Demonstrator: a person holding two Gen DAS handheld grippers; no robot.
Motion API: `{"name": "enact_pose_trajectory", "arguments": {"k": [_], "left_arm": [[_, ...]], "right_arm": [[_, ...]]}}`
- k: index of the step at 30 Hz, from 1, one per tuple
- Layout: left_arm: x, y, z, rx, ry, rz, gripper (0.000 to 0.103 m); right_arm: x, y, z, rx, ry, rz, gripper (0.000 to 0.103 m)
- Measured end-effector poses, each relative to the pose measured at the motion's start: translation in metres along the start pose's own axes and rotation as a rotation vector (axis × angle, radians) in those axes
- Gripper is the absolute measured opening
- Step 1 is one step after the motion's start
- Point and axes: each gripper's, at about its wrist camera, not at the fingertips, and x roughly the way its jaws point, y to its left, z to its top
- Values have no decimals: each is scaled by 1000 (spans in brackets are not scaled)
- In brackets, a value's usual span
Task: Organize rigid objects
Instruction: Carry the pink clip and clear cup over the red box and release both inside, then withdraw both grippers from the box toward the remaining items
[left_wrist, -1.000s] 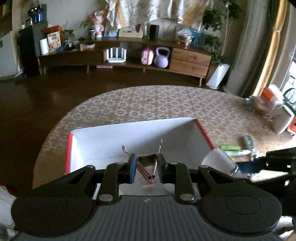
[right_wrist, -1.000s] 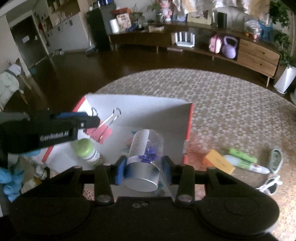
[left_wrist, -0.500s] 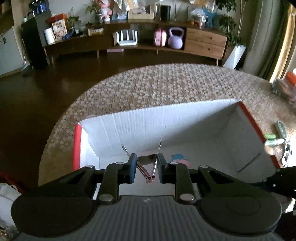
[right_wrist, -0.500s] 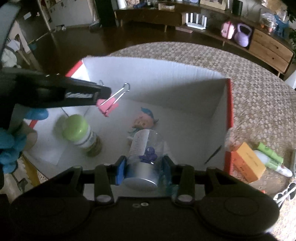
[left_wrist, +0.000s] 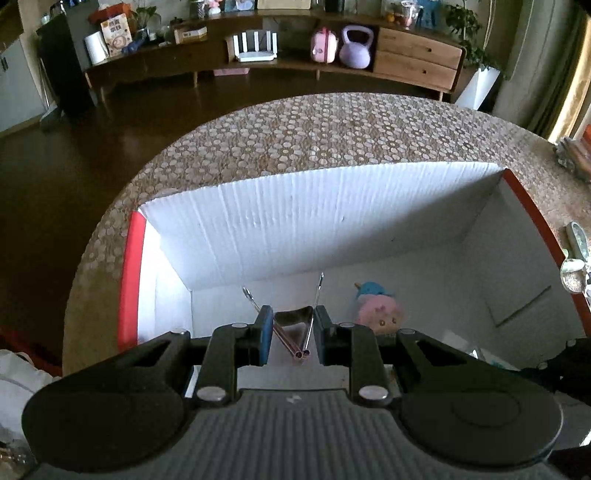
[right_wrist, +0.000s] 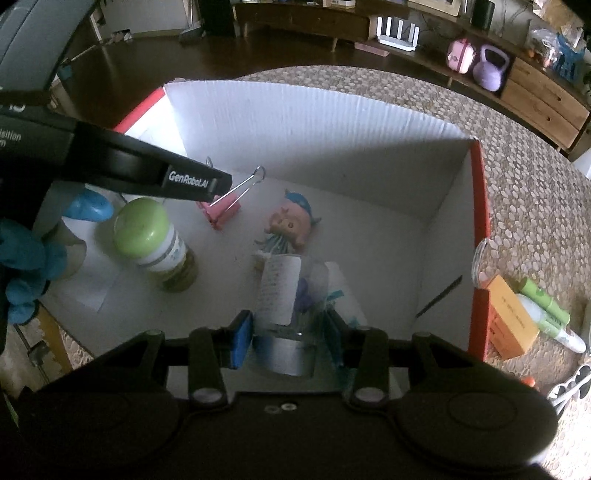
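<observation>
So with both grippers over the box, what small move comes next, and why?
Probably lower the left gripper slightly and release the clip. The clip hangs inside the box, above bare floor between the jar and doll.

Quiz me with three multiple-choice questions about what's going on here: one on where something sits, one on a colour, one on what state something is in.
1. Where does the small pink-faced doll with blue hair lie?
A. on the floor of the white cardboard box with red edges
B. on the patterned table
C. on the shelf

2. What colour is the lid of the round glass jar?
A. red
B. light green
C. black

3. What does the left hand-held gripper hold?
A. nothing
B. a spoon
C. a pink binder clip with wire handles

Answers: 1 A, it rests inside the box walls. 2 B, the green top faces up. 3 C, the fingers pinch the clip.
</observation>
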Motion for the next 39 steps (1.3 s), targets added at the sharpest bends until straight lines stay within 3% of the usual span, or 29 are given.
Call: {"name": "enact_pose_trajectory", "arguments": {"k": [7, 14, 30, 33, 34, 35, 37, 39], "left_arm": [[3, -2, -1, 13, 30, 7, 23], [-7, 5, 1, -45, 45, -2, 23], [-71, -11, -9, -36, -43, -6, 28], [-86, -18, -12, -33, -70, -10, 29], [-90, -21, -14, -32, -77, -17, 35], [-96, -24, -15, -30, -86, -23, 52], [-107, -31, -18, -21, -116, -25, 76], [-118, -40, -20, 6, -145, -27, 76]], "right_arm": [[-7, -3, -2, 24, -3, 10, 46], [-27, -3, -5, 46, -40, 48, 54], [-95, -11, -20, 81, -161, 93, 71], [-108, -15, -26, 97, -187, 94, 79], [-112, -17, -29, 102, -194, 96, 80], [-117, -19, -32, 107, -201, 100, 80], [-125, -24, -37, 116, -216, 101, 82], [-136, -29, -44, 126, -230, 102, 83]]}}
